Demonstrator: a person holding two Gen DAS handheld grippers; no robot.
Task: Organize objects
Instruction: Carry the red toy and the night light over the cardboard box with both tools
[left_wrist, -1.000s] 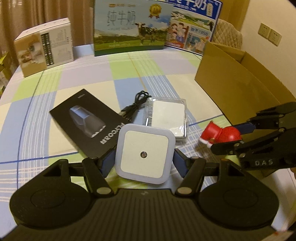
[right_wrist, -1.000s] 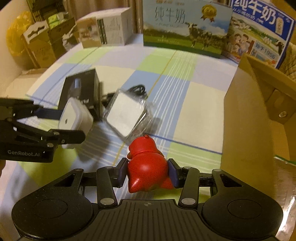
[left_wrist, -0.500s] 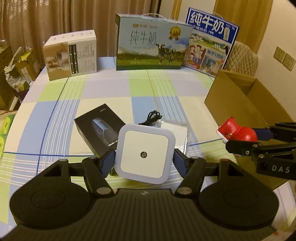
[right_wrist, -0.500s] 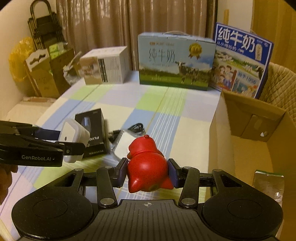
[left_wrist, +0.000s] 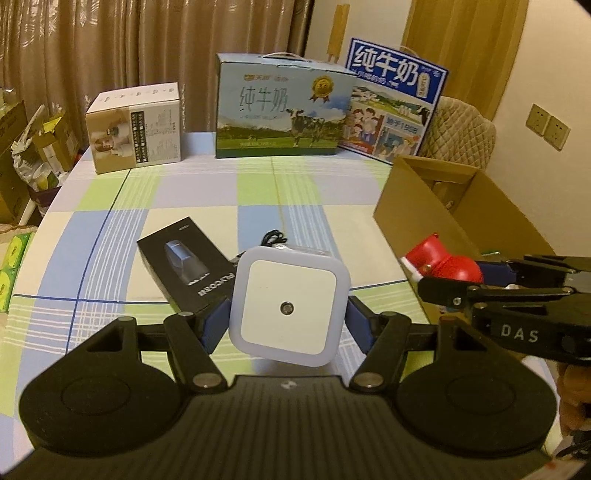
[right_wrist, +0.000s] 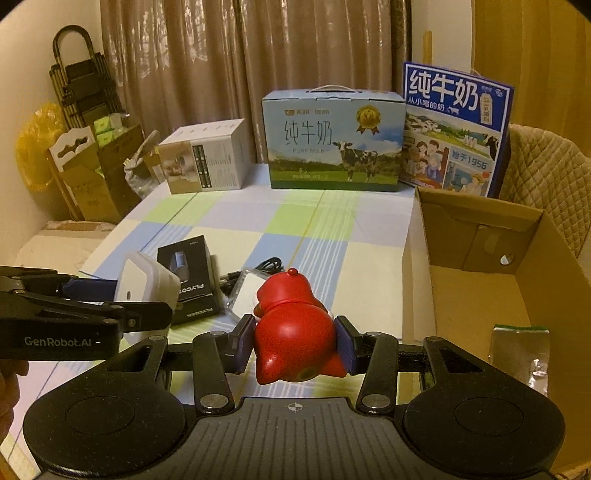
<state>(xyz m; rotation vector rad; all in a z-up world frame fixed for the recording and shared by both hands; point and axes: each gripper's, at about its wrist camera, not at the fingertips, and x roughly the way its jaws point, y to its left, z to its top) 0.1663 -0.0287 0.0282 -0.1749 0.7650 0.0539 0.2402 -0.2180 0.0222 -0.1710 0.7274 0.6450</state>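
The open carton (right_wrist: 476, 295) stands on the right side of the table (left_wrist: 258, 192), its near wall rising between the tabletop and its hollow, and both held things must clear that rim to go in. The right gripper (right_wrist: 295, 341) is partly closed, its pads pressed on either flank of a red toy (right_wrist: 295, 332) held above the cloth; it is the nearer hand, just left of the carton wall, with a silver pouch (right_wrist: 517, 350) already lying on the carton floor. The left gripper (left_wrist: 288, 317) is about half open and clamps a square white night light (left_wrist: 288, 306), face toward the camera, farther left. Below them a black box (left_wrist: 188, 266), a cable (left_wrist: 273, 236) and a clear packet (right_wrist: 245, 291) lie on the table. The carton's inside is mostly free, so the toy probably goes first, rightward over the rim, and the left hand then has to cross behind it.
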